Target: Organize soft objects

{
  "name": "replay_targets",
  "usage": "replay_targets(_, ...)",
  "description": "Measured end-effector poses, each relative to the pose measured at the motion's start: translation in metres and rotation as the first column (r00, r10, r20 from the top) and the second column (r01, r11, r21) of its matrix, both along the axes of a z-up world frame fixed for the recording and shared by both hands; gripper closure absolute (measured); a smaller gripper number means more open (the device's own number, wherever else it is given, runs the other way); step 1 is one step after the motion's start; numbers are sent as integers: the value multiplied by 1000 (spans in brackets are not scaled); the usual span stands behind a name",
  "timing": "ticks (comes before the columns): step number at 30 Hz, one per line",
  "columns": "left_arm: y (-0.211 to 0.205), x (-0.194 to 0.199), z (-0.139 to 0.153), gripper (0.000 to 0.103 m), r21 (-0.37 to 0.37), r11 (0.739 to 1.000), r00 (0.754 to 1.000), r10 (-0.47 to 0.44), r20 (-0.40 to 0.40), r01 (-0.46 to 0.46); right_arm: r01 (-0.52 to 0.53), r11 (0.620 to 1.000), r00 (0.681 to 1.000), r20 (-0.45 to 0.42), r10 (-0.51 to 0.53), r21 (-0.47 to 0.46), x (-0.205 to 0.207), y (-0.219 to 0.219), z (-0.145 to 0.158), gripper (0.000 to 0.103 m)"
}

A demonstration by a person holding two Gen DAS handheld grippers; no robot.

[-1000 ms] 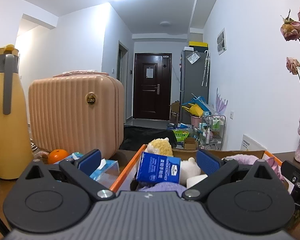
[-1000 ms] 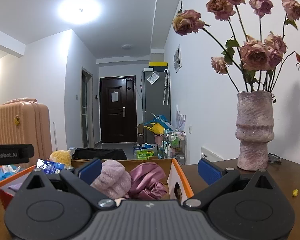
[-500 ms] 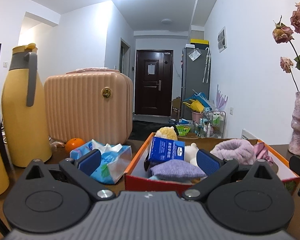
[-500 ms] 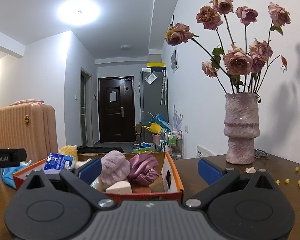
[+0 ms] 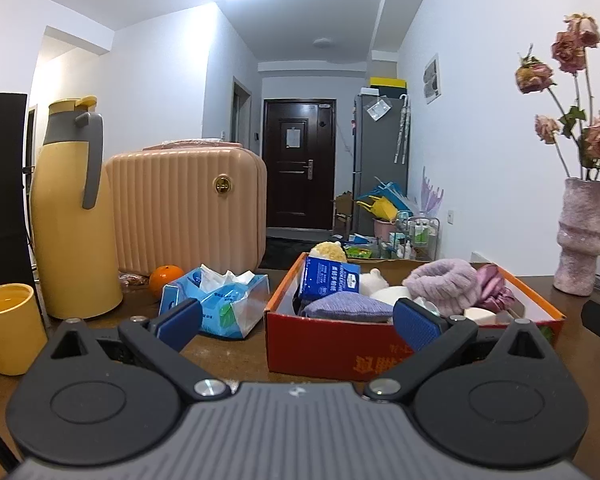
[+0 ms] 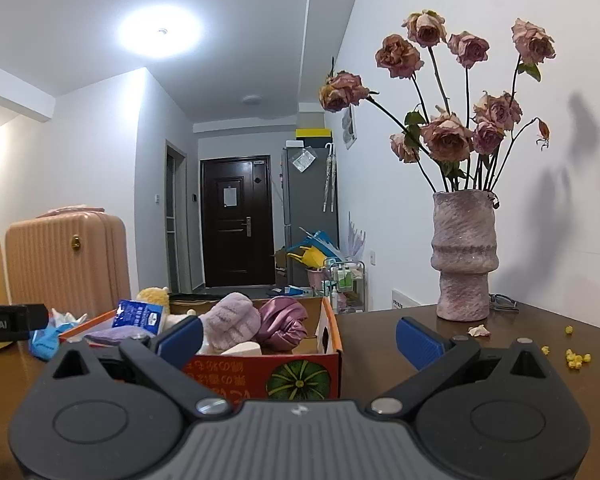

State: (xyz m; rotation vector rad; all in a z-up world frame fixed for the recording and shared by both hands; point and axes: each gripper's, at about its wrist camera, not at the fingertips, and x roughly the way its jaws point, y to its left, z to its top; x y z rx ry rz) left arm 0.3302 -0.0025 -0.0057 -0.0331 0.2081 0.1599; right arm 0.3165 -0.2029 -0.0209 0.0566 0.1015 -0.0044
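A red cardboard box (image 5: pixel 324 344) stands on the brown table and holds soft things: a blue tissue pack (image 5: pixel 329 279), a purple knit cloth (image 5: pixel 350 306), a fluffy lilac headband (image 5: pixel 446 284), a mauve satin scrunchie (image 5: pixel 494 290), a yellow plush (image 5: pixel 332 251) and white plush pieces. The box (image 6: pixel 300 376) also shows in the right wrist view with the headband (image 6: pixel 232 320) and scrunchie (image 6: pixel 282 320). My left gripper (image 5: pixel 298 322) is open and empty, in front of the box. My right gripper (image 6: pixel 298 338) is open and empty, at the box's right front corner.
An open blue tissue pack (image 5: pixel 220 300), an orange (image 5: pixel 165 280), a yellow jug (image 5: pixel 70 216), a yellow mug (image 5: pixel 8 326) and a peach case (image 5: pixel 188 208) stand left of the box. A vase of dried roses (image 6: pixel 464 256) stands right, with yellow crumbs (image 6: pixel 576 356) nearby.
Both grippers have drawn back from the box and stayed open. The box now looks farther away and its front wall shows.
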Motion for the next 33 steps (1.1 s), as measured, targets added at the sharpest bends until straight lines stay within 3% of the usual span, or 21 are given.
replay_targets(22,-7,-108,13,0,54,997,997,-51,51,48,-83,996,996,-22,84,24,-89,-20,17,0)
replay_targets(33,-18,-117,9,0,107,991,996,-80,51,74,-111,994,993,-27,112,12,-102,-18,19,0)
